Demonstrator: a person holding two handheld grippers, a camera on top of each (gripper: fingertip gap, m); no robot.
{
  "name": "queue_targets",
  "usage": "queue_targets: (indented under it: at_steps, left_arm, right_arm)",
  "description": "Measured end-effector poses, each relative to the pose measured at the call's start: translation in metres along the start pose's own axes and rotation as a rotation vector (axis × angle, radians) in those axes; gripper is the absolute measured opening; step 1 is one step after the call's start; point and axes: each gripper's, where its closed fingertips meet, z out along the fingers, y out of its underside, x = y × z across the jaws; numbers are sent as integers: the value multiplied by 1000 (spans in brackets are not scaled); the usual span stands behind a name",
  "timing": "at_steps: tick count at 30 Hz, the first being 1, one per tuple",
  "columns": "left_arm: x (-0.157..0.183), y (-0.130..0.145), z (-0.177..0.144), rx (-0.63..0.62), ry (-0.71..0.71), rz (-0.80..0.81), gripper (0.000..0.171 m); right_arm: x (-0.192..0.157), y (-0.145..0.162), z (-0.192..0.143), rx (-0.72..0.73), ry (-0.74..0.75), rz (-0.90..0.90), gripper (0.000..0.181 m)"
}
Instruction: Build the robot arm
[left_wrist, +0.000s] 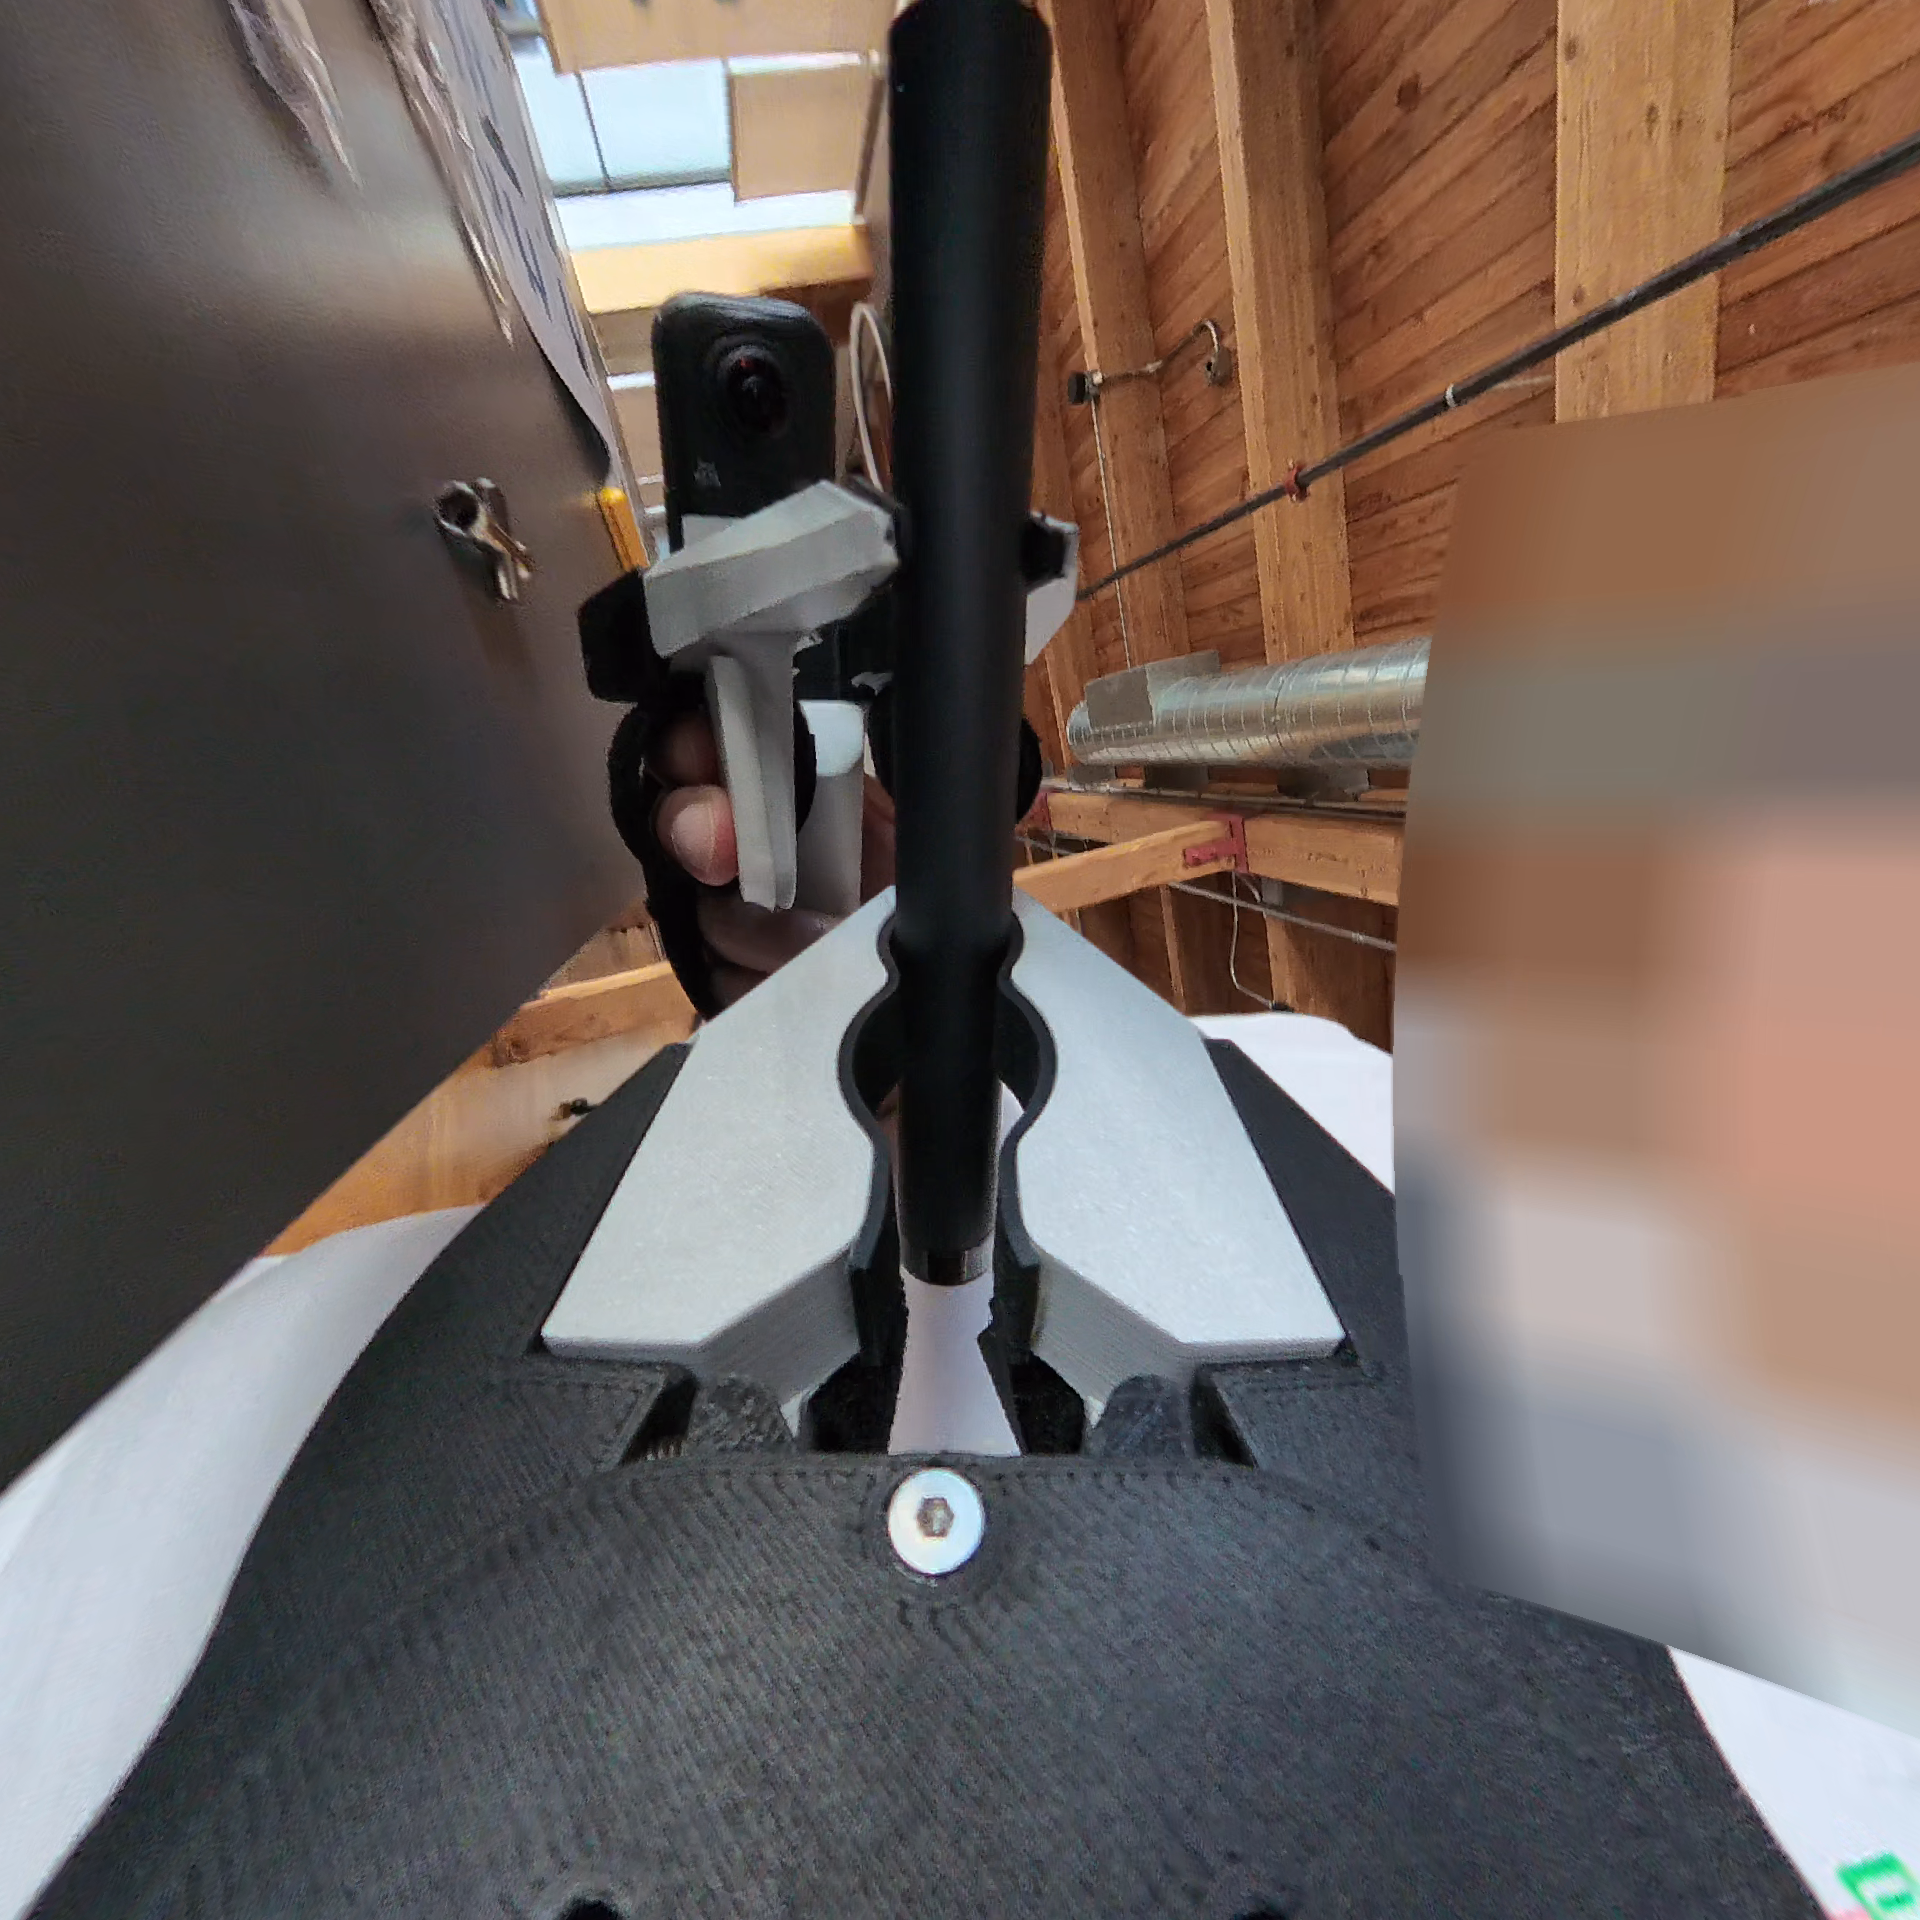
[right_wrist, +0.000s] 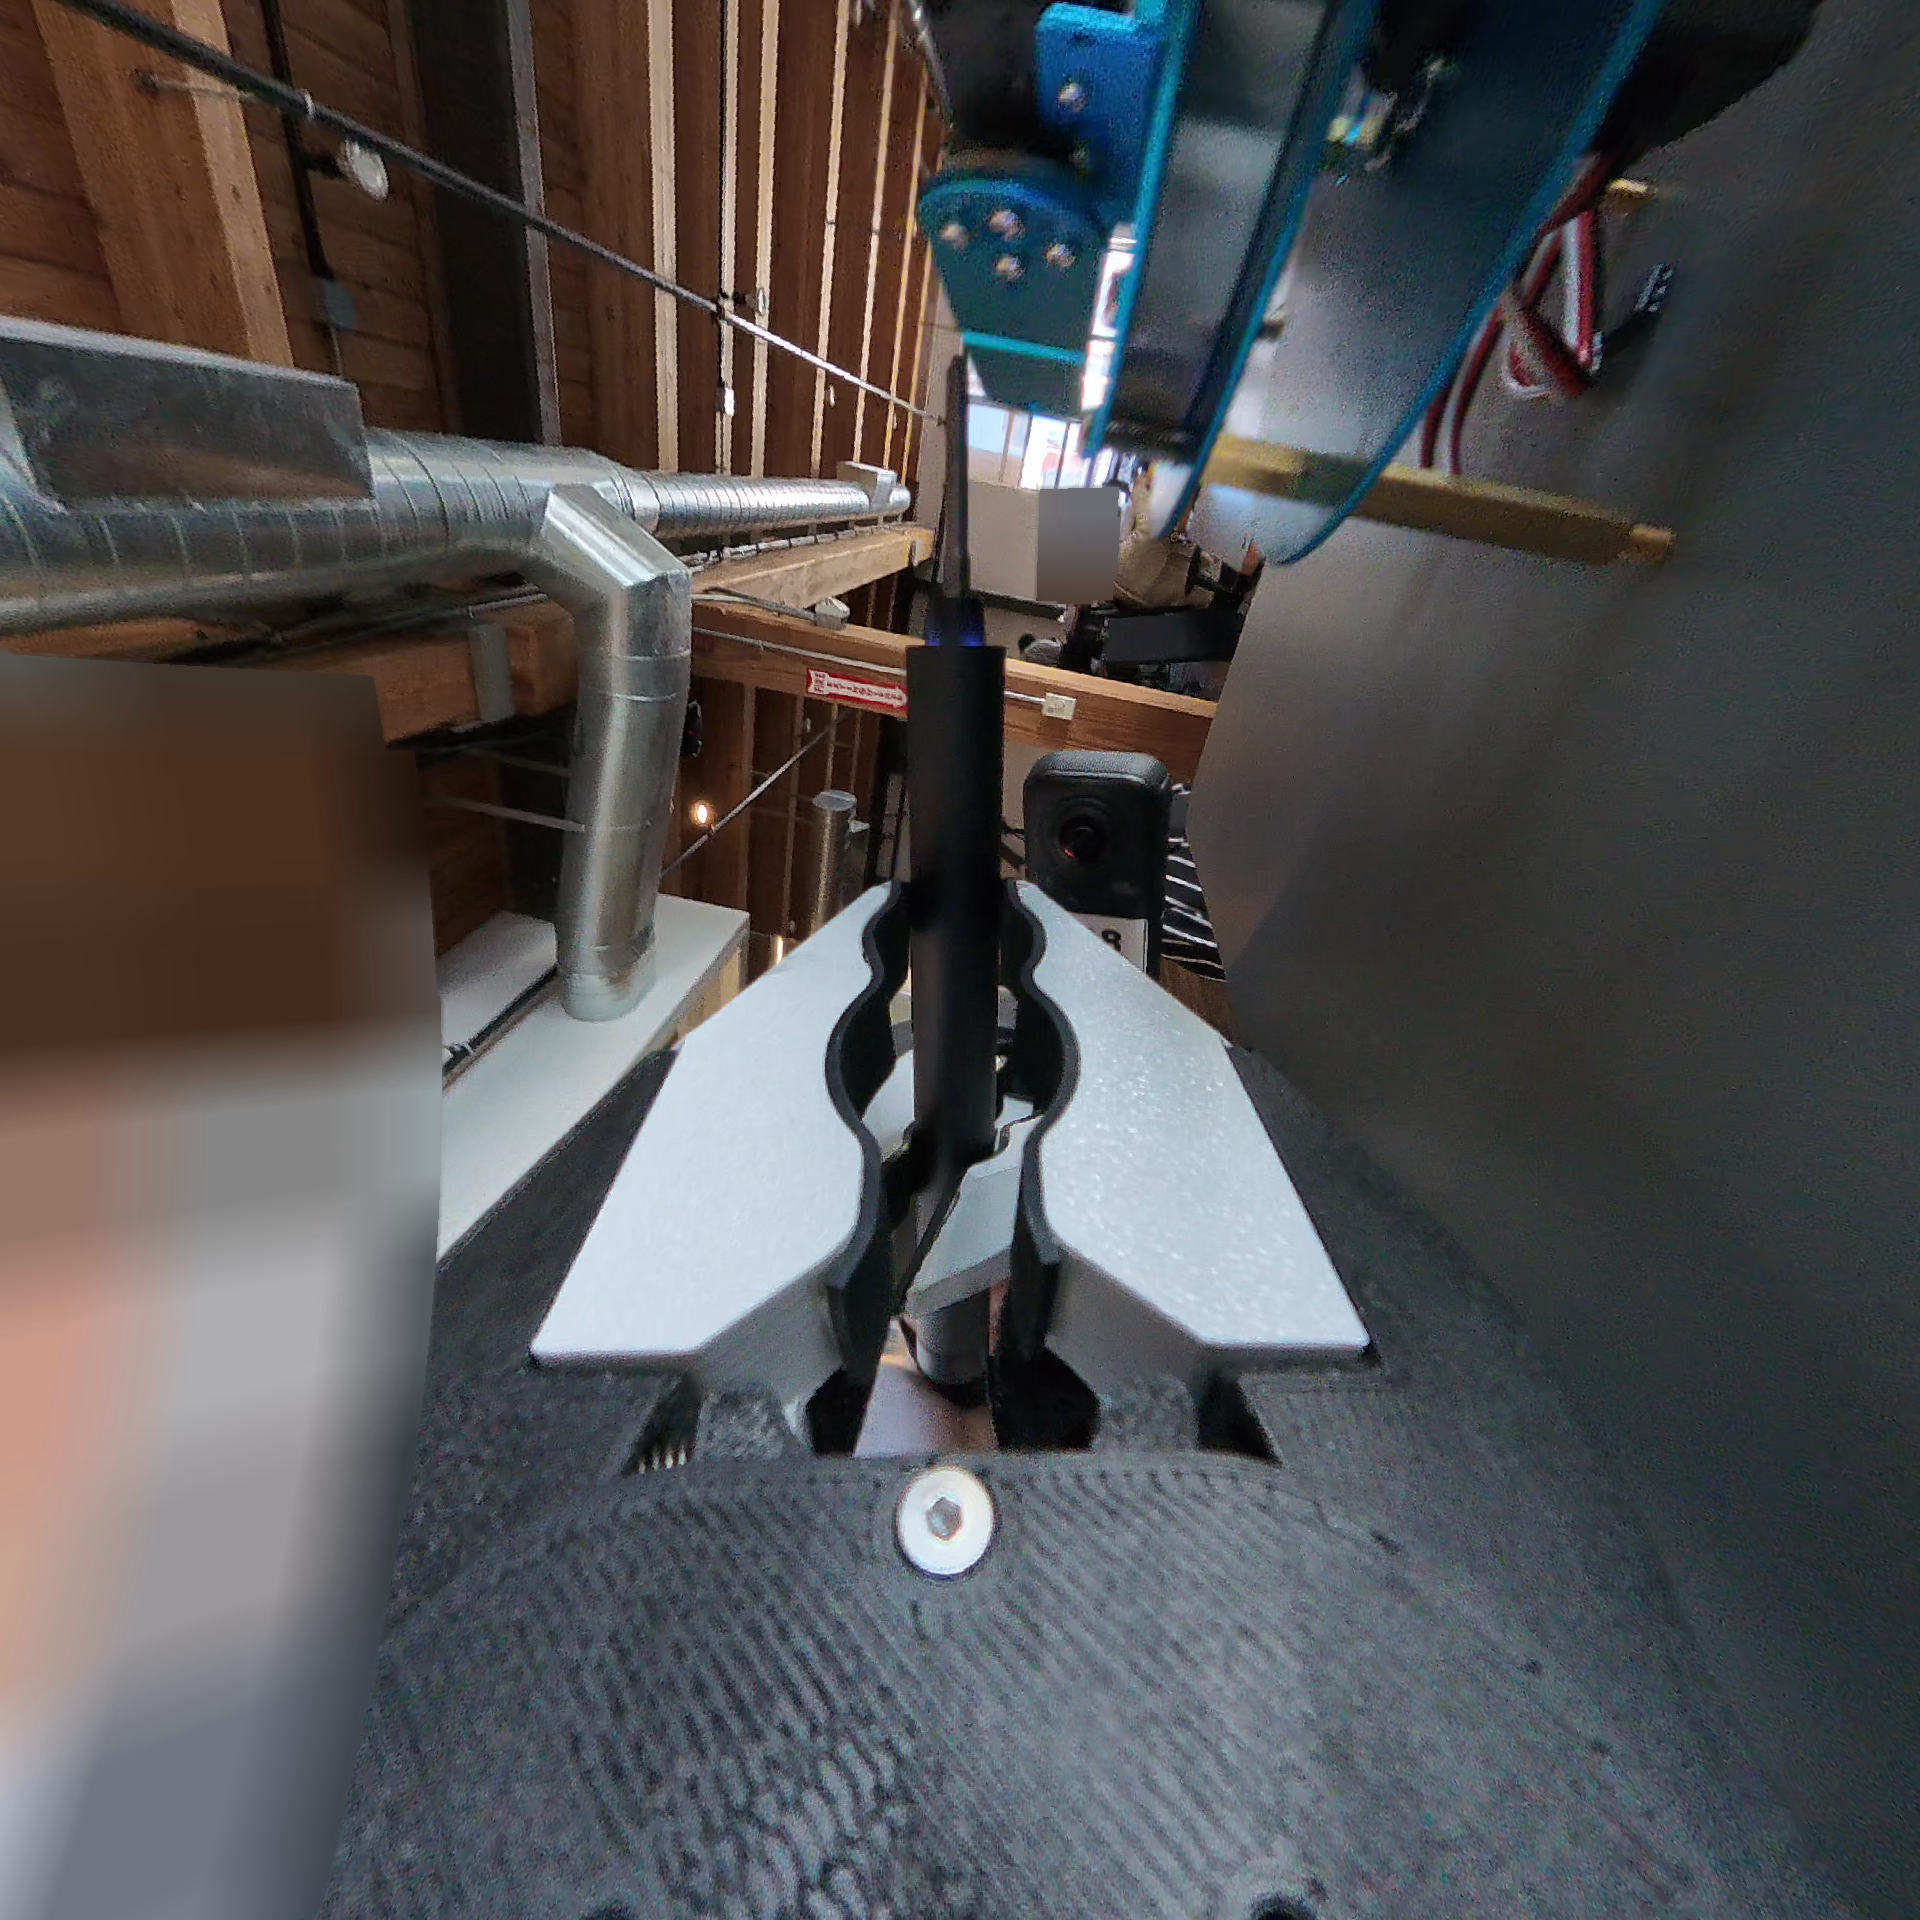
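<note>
2 grippers (left_wrist: 951, 935) (right_wrist: 951, 914), 2 black rods (left_wrist: 961, 520) (right_wrist: 951, 831) (1 ea.), 1 duct (right_wrist: 613, 727).

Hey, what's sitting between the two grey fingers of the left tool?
A black cylindrical handle, clamped between the left tool's fingers and running forward past their tips. The left wrist view shows it.

your light is soft daylight, coming from the pale window panes (left_wrist: 665, 135) at twelve o'clock in the left wrist view, and those panes are blown out. your grey fingers (left_wrist: 727, 1174) are evenly lit with no hard shadows. the dark panel (left_wrist: 239, 623) at nine o'clock is smeared with blur. in the right wrist view the blue plate (right_wrist: 1049, 208) at one o'clock is soft and out of focus, and the metal duct (right_wrist: 613, 727) at ten o'clock catches mild glare. straight timber bends toward the edges, and the black housing (right_wrist: 935, 1714) at six o'clock looks grainy
</note>
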Motion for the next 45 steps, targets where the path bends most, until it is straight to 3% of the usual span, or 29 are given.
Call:
queue_targets:
  at_steps: [5,8,12,14,15,18,19,21,23,27,30,33,37,41,45]
  left_arm:
    - [5,28,14,-139,25,103,13]
    - [8,36,15,-209,-7,145,43]
    - [34,39,-19,-378,-85,190,20]
    - [52,5,-35,-383,-194,348,16]
    - [57,-20,-41,-400,-303,505,25]
    - [64,-123,-48,-444,-662,1093,70]
    - [66,-150,-41,-475,-723,1217,75]
    - [56,-180,-26,-639,-813,1309,79]
    - [35,-197,-16,-808,-913,1339,86]
    - [4,-194,-1,-1052,-962,1329,87]
    - [-13,-193,7,-1162,-990,1308,80]
    - [-18,-183,20,-1199,-949,1237,65]
    - [-32,-183,12,-1291,-1049,1164,54]
    - [-34,-184,11,-1262,-1135,1086,54]
    - [-32,-187,5,-1133,-1274,979,53]
  right_arm:
    - [-24,16,-19,-27,-63,-163,15]
    - [-49,5,-41,52,-125,-253,15]
    - [-75,-18,-86,158,-189,-296,15]
    - [-77,-26,-111,197,-155,-335,15]
    - [-78,-29,-123,211,-137,-354,15]
    - [-78,-35,-158,265,-93,-378,15]
    - [-77,-36,-167,281,-83,-378,15]
    - [-76,-37,-179,295,-63,-373,15]
    - [-79,-34,-185,286,-57,-382,15]
    - [-82,-26,-195,266,-77,-376,15]
    - [-82,-27,-206,263,-93,-354,15]
    - [-80,-27,-217,231,-97,-341,15]
    - [-80,-33,-232,193,-107,-330,15]
    - [-79,-39,-244,143,-123,-313,15]
    - [-81,-42,-253,88,-149,-302,15]
